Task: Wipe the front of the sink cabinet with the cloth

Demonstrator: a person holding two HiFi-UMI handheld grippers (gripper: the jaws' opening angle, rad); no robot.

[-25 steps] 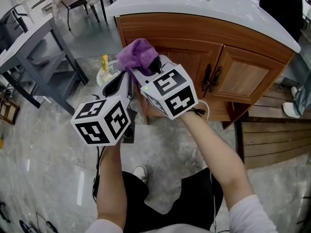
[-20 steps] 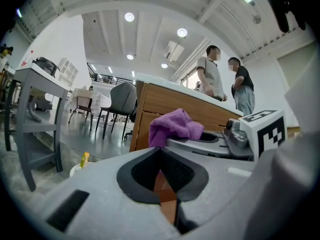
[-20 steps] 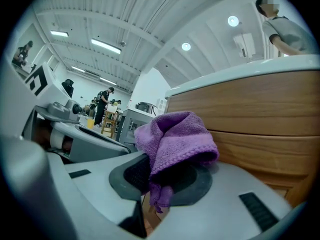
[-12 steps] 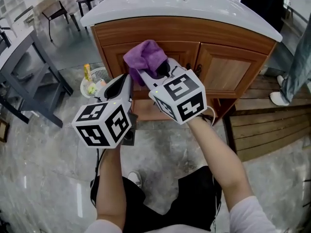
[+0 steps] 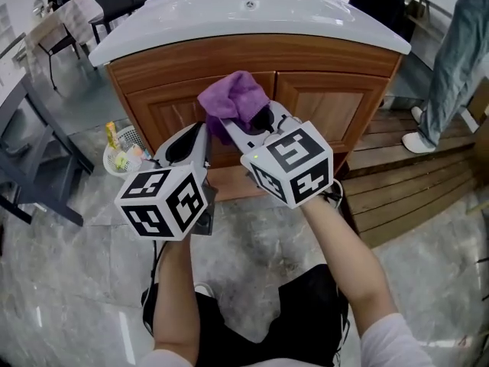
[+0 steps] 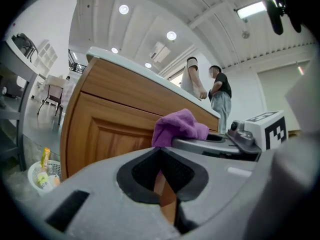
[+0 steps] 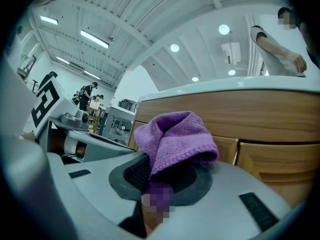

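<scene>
Now right claw (image 5: 235, 127) clamps cloth (image 5: 233, 96) near cabinet front (image 5: 162, 107); left claw (image 5: 195, 134) closed, empty.

Cloth (image 5: 233, 98): purple terry, bunched, pinched in right gripper (image 5: 243, 122) fingers, held up before the sink cabinet (image 5: 336, 105) front. Cabinet: brown wood, 2 panelled doors shut. Contact with wood unclear.

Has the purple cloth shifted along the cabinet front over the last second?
Yes. The purple cloth in the right gripper moved right along the cabinet, toward its door seam.
</scene>
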